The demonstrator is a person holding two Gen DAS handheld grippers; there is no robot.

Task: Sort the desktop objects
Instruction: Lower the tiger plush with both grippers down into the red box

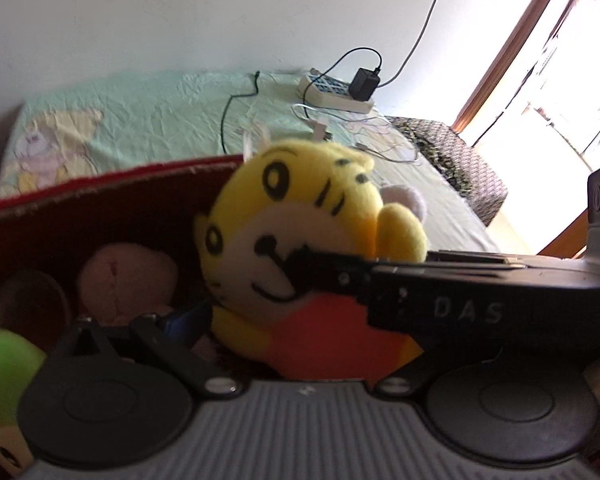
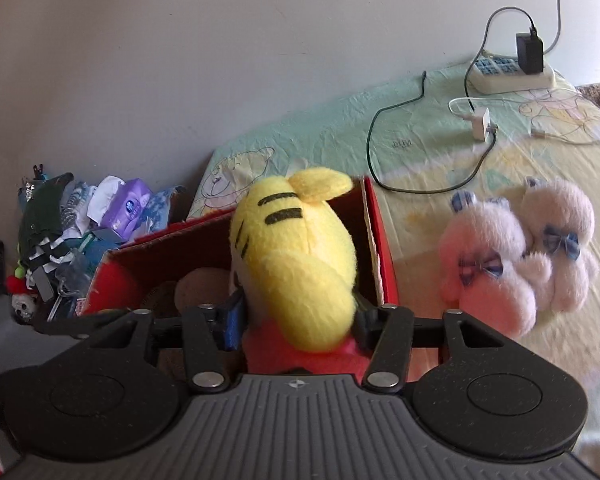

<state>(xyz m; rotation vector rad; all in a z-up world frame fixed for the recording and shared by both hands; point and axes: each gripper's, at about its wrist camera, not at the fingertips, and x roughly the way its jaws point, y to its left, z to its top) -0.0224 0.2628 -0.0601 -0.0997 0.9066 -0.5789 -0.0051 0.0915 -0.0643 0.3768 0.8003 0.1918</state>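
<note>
Where fingers (image 2: 236,316) close, tiger plush (image 2: 300,264) body hidden.

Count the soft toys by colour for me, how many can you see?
Yellow tiger toy: 1
Pink bears with blue bows: 2
Brownish toy in the red box: 1
Green toy: 1
Total: 5

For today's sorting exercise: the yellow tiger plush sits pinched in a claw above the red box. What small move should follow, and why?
Probably lower the tiger plush a little further into the red box, then open the right claw. The plush is clamped between its fingers, over the box opening where a brown plush already lies. The pink bears wait on the sheet outside.
</note>
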